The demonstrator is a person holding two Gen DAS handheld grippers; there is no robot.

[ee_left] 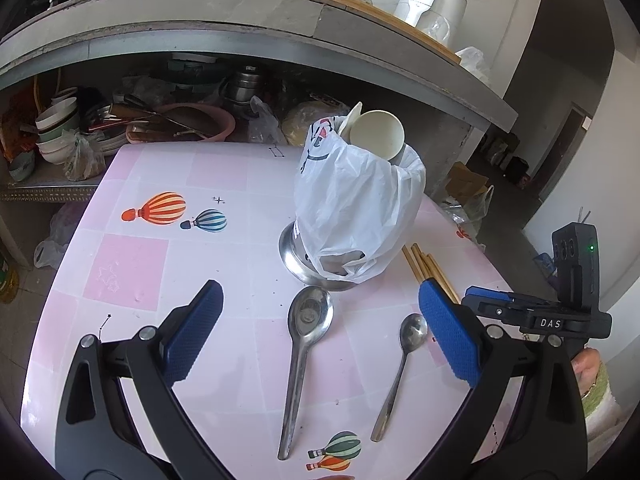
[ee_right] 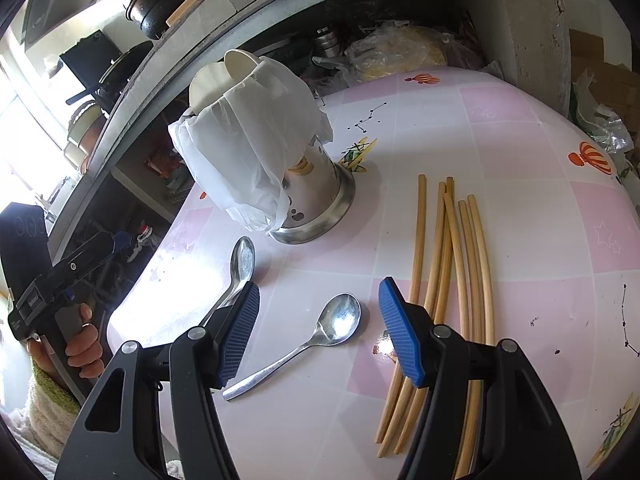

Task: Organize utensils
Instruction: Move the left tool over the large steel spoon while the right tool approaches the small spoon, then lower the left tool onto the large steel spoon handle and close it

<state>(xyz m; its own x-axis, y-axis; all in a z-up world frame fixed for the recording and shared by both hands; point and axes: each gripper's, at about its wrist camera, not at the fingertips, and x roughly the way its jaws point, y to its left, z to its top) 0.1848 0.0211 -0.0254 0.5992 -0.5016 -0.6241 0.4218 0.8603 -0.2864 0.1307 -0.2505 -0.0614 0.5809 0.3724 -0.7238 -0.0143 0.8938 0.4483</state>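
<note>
Two spoons [ee_left: 308, 316] lie between open fingers [ee_left: 448, 332].

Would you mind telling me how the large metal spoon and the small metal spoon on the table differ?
The large spoon has a broader, duller bowl, while the small spoon has a little, shinier one. The large spoon's handle is longer and thicker, the small spoon's shorter and slimmer. The large spoon's bowl lies close to the metal holder's base; the small spoon sits further off, nearer the chopsticks. Both lie flat, bowl up, ungripped.
</note>
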